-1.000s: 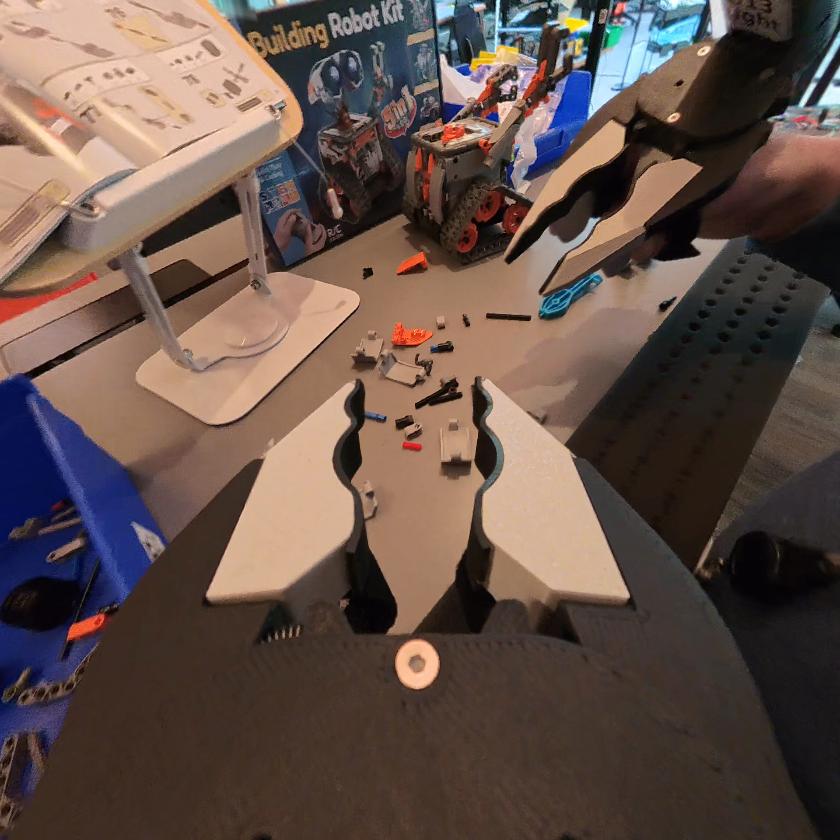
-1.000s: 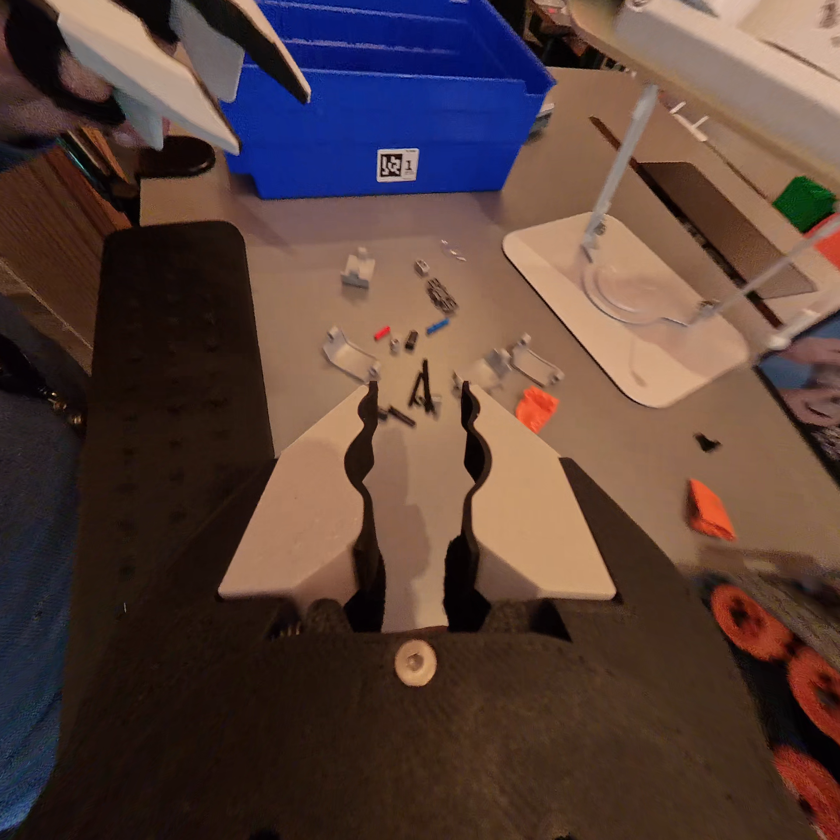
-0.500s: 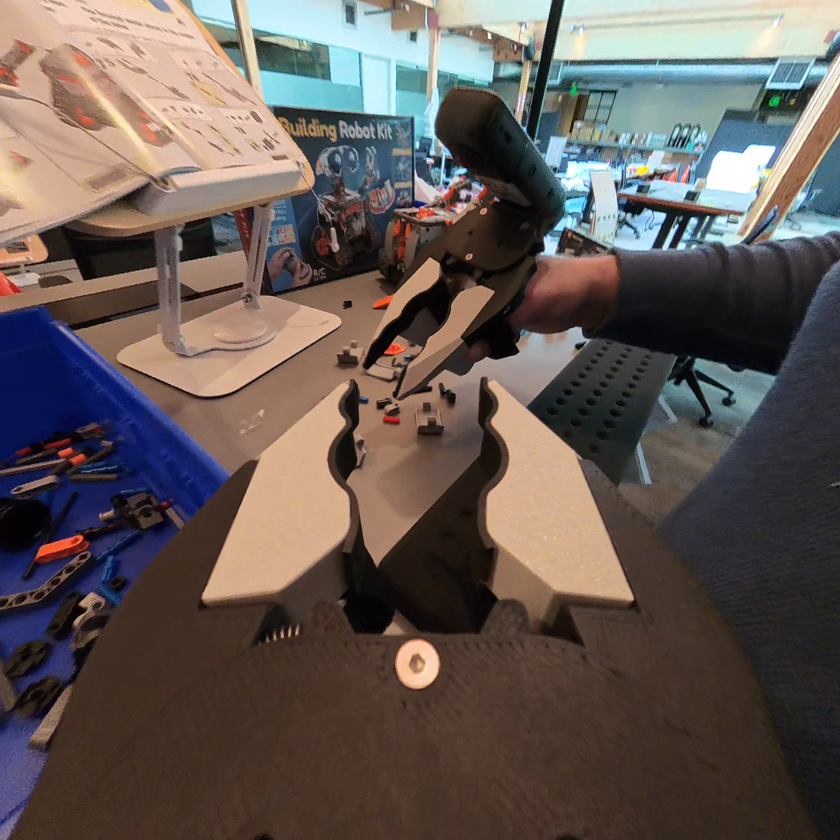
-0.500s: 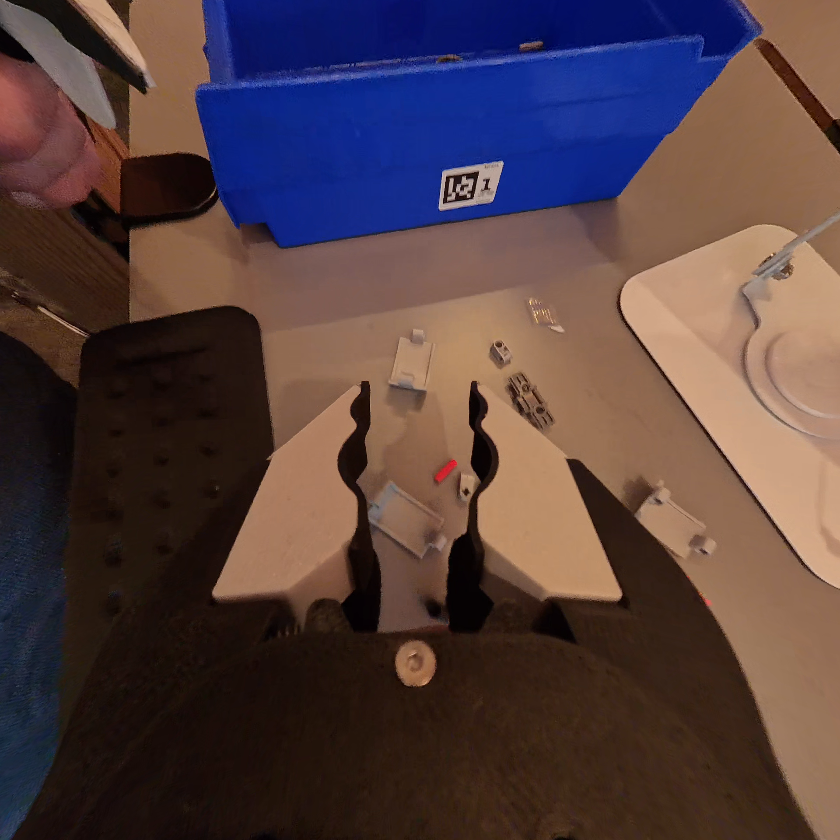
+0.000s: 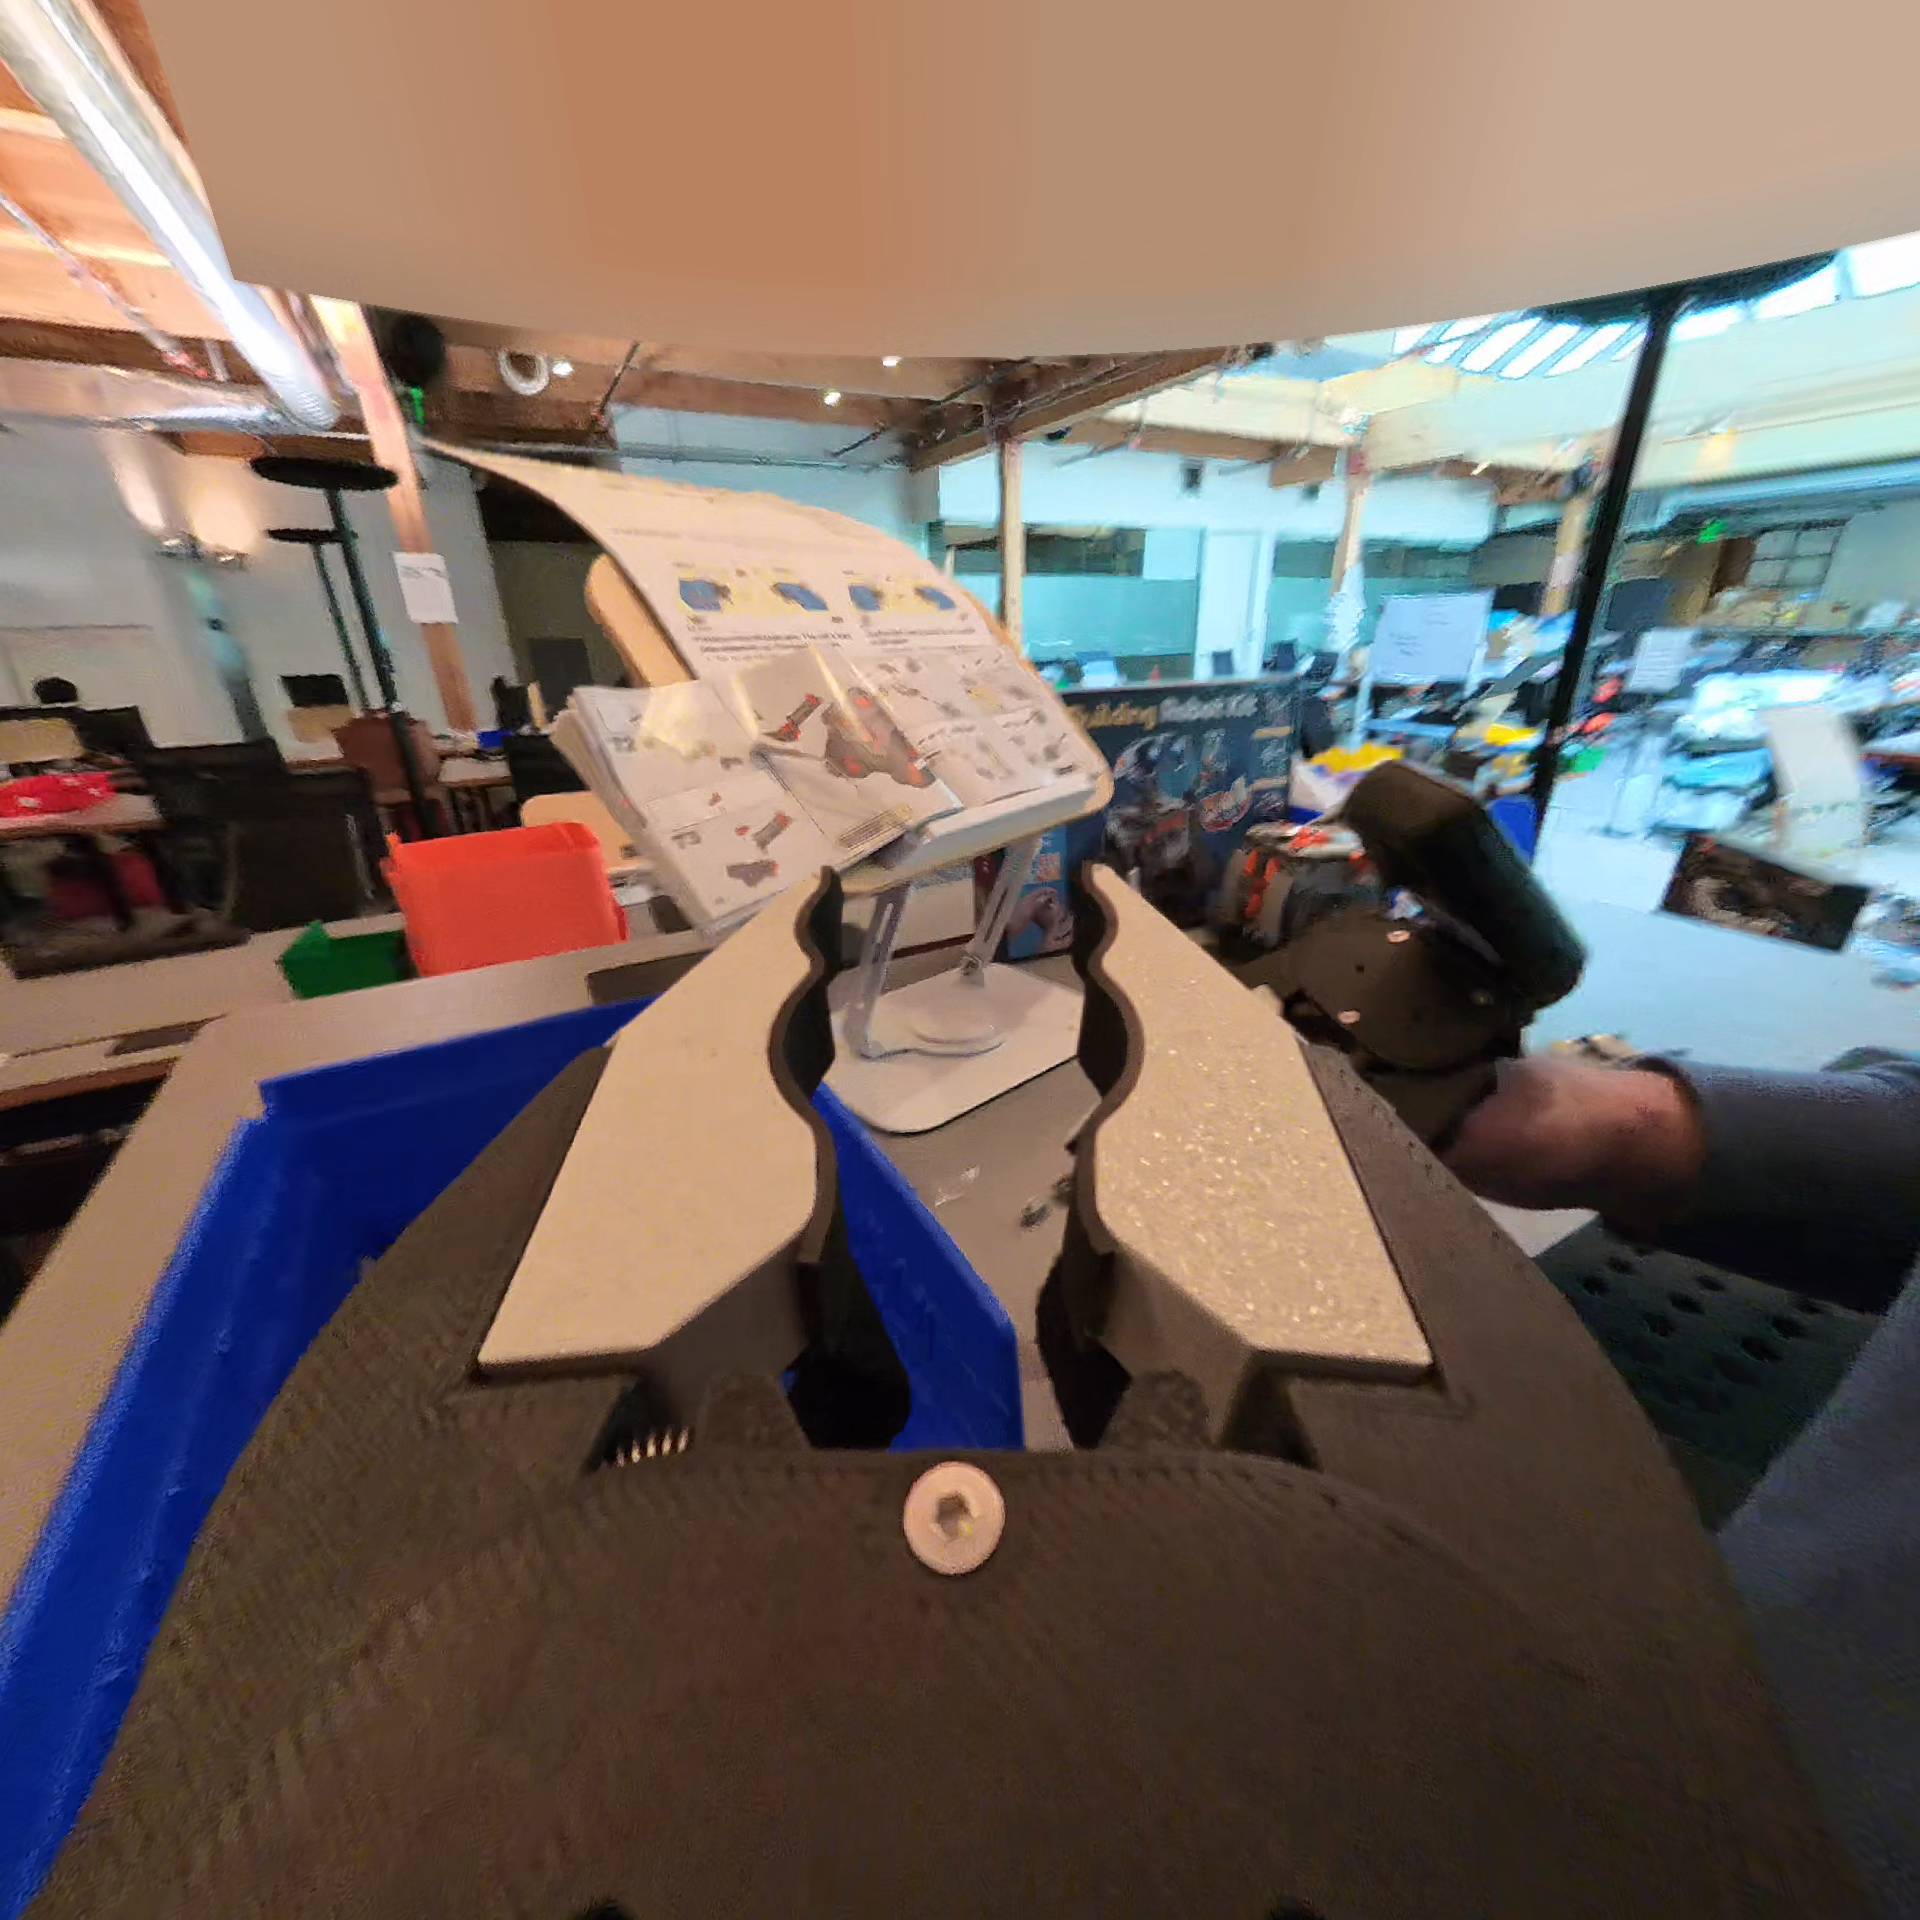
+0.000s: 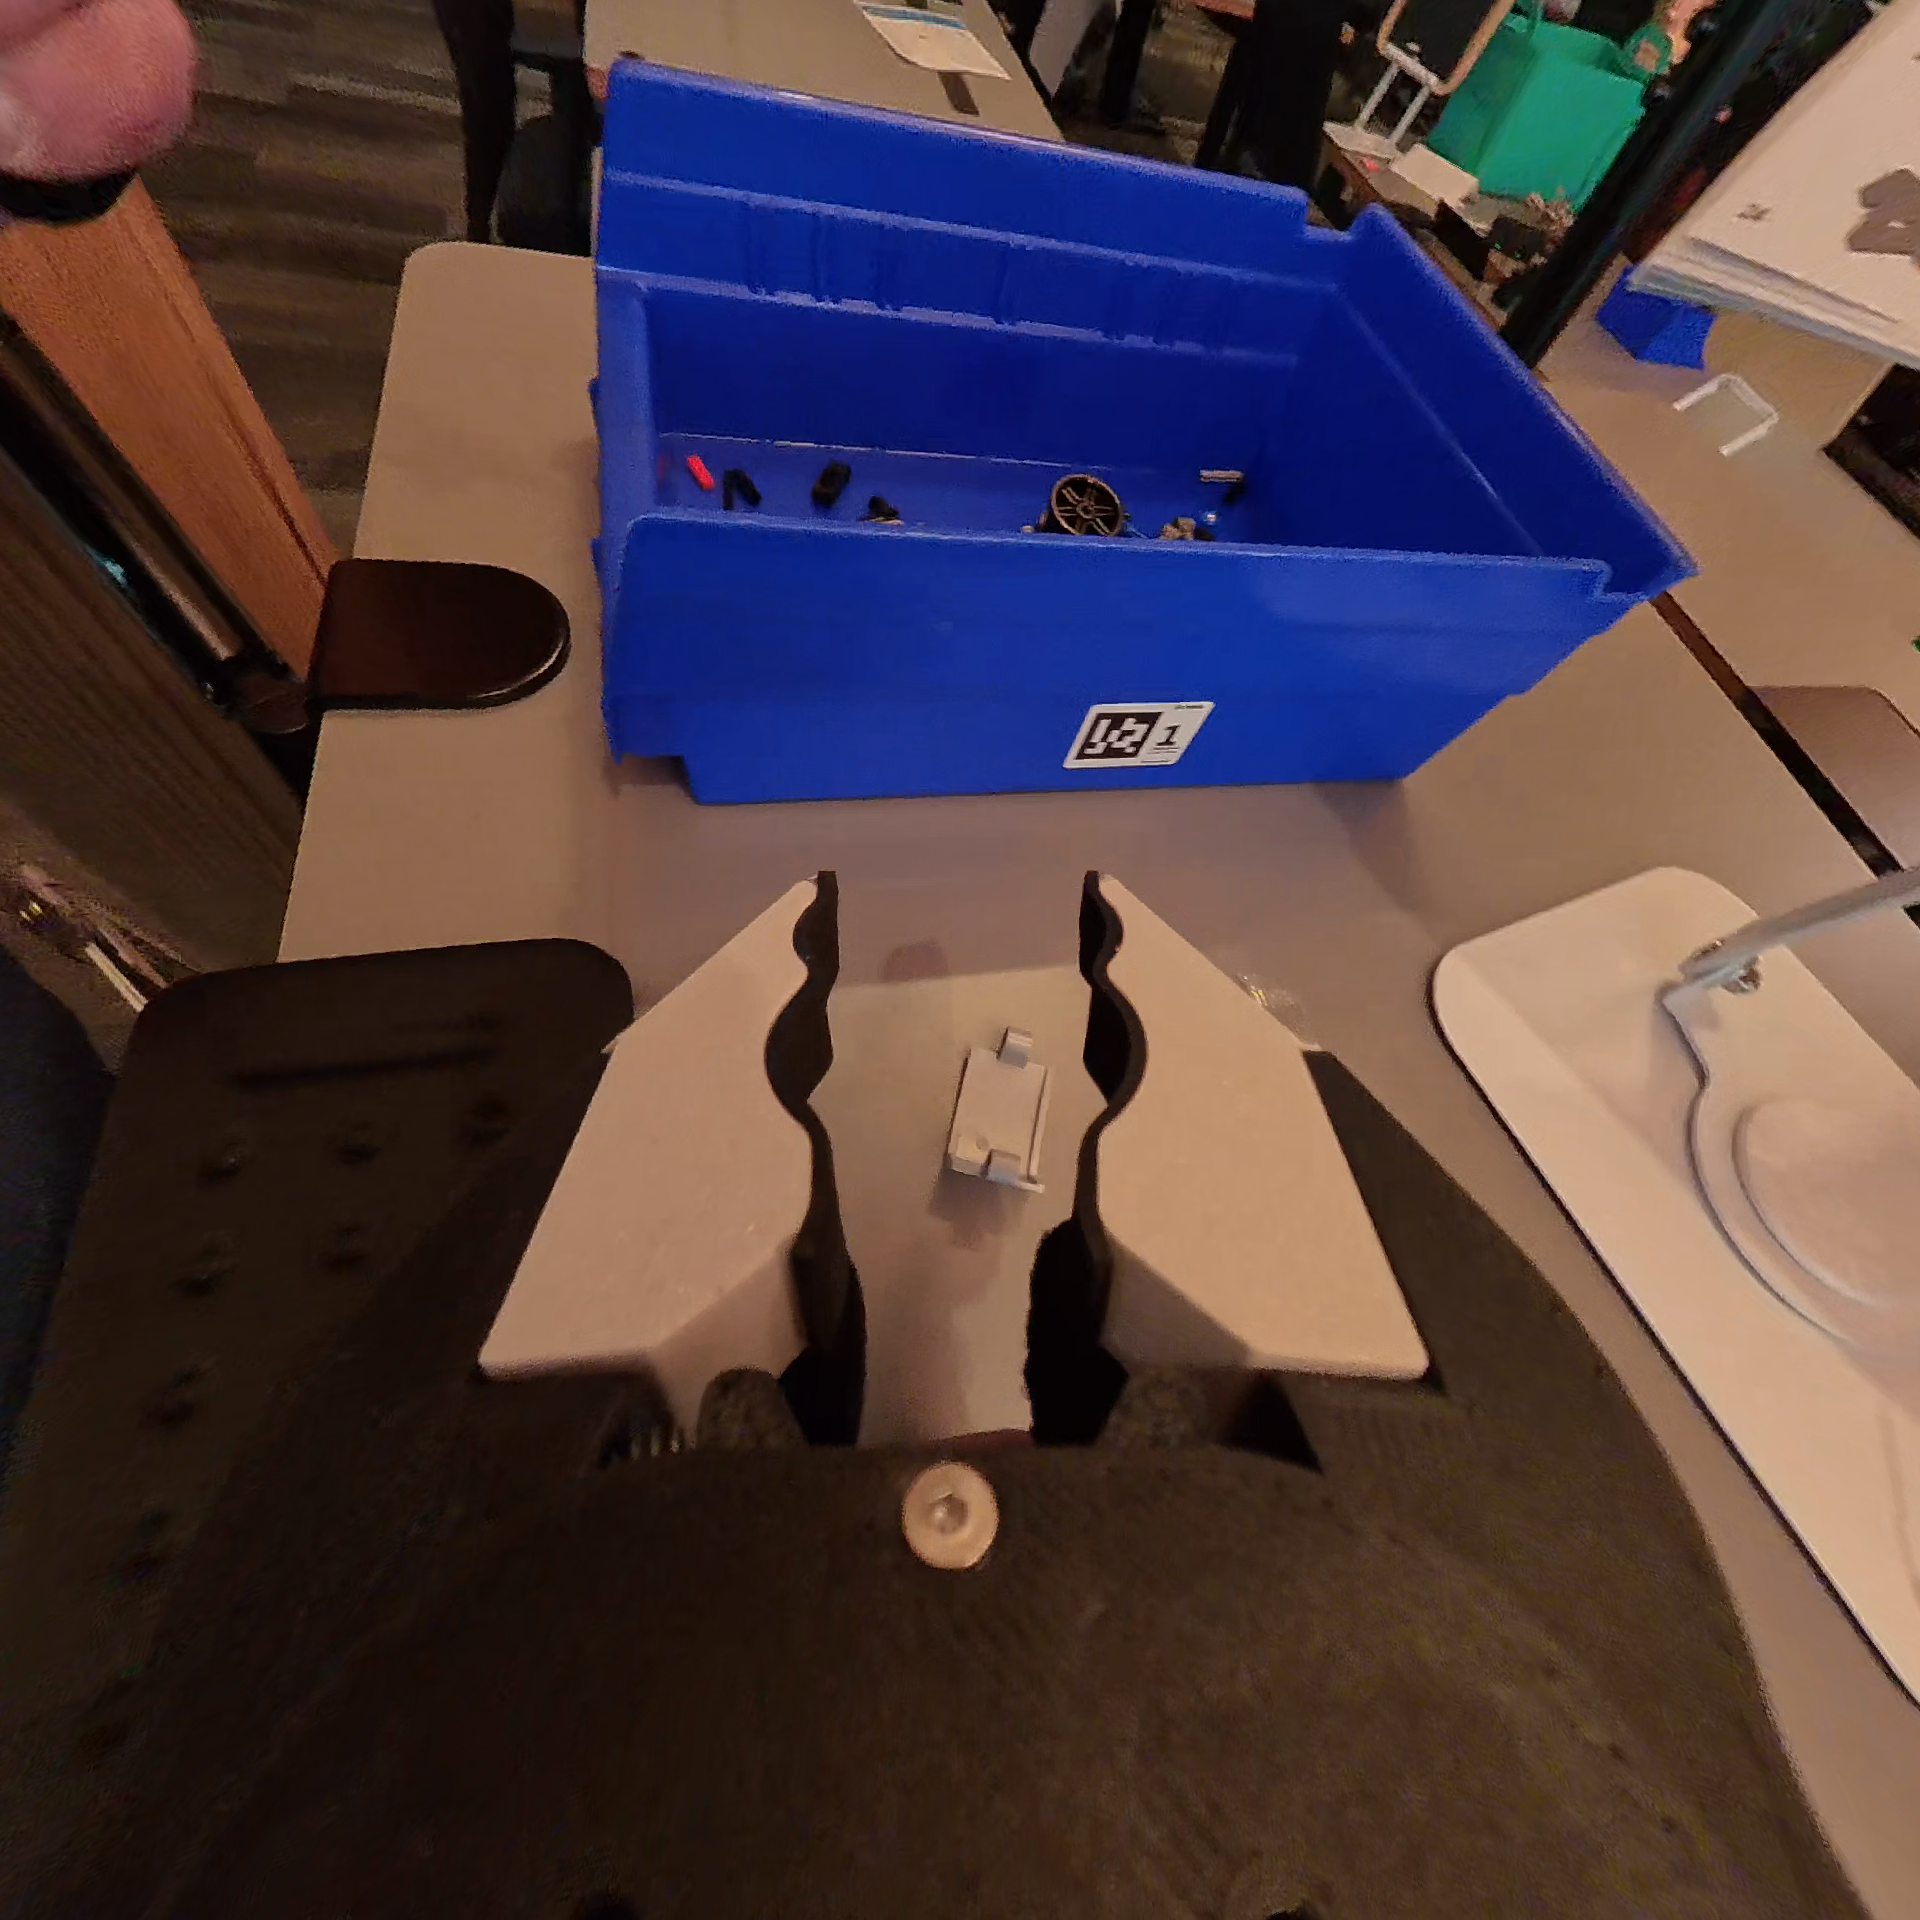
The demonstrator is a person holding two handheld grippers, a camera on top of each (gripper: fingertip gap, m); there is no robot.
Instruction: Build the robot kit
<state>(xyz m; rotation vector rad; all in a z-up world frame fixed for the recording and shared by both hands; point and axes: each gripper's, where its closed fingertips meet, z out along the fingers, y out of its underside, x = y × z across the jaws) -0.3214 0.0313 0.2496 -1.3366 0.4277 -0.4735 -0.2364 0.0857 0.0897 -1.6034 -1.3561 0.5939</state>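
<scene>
My right gripper is open and empty, low over the grey table. A small light-grey plastic panel piece lies flat on the table between its fingers, apart from them. Beyond it stands a blue bin holding a black wheel and several small black and red parts. My left gripper is open and empty, held up above the blue bin and pointing level across the room. The right gripper's black body and the hand holding it show at the right of the left wrist view.
A white stand base lies right of the right gripper; in the left wrist view it carries an open instruction booklet. A black perforated seat sits at the table's left edge. An orange bin and kit box stand behind. The tips of one gripper are about 20 centimetres away from the tips of the other. To the black perforated seat: right tips about 12 centimetres, left tips about 25 centimetres.
My left gripper has tilted up and drawn back over the blue bin. My right gripper has moved forward towards the bin; the grey panel piece now lies between its fingers.
</scene>
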